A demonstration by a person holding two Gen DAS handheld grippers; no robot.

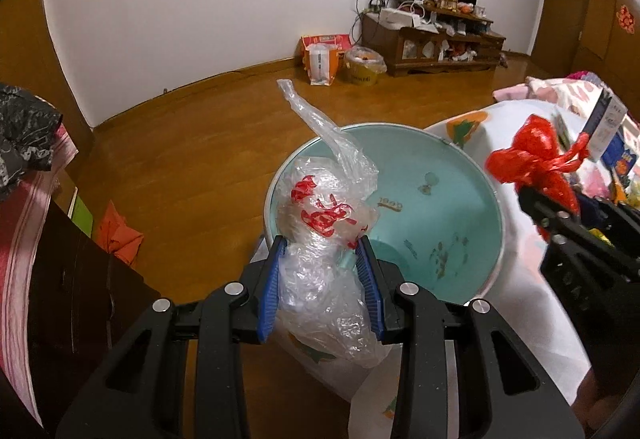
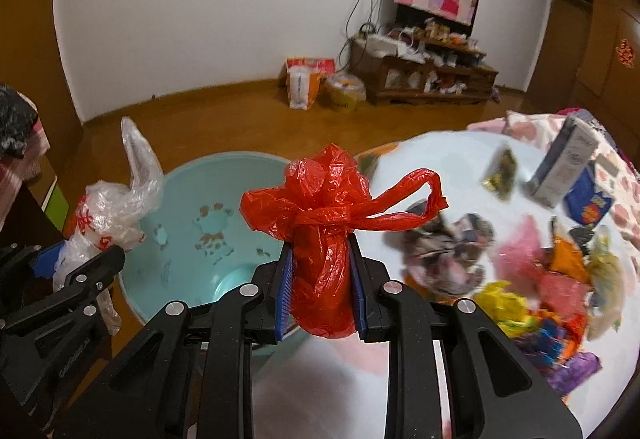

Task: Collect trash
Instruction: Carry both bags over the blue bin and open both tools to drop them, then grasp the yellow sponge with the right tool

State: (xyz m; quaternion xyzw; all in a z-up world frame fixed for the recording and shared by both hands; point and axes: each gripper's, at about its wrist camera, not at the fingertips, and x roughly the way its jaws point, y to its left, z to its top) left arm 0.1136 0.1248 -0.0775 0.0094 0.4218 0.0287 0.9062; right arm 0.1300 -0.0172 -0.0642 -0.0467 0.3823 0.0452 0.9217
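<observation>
My left gripper [image 1: 321, 245] is shut on a crumpled clear plastic bag [image 1: 328, 207] with red print, held over the near rim of a teal bin [image 1: 440, 191]. The bag's long tail sticks up and away. My right gripper [image 2: 319, 239] is shut on a knotted red plastic bag [image 2: 324, 215], held at the bin's [image 2: 180, 199] right rim beside the table. In the left wrist view the red bag [image 1: 528, 159] and the right gripper [image 1: 538, 211] appear at the right. In the right wrist view the clear bag [image 2: 112, 215] shows at the left; the left gripper's tips are hidden behind it.
A round white table [image 2: 420, 167] to the right carries several wrappers, a white carton [image 2: 564, 163] and a blue packet [image 2: 588, 199]. The bin's inside is stained. Dark furniture [image 1: 60, 279] stands at the left. A TV cabinet [image 1: 432, 39] and bags sit against the far wall.
</observation>
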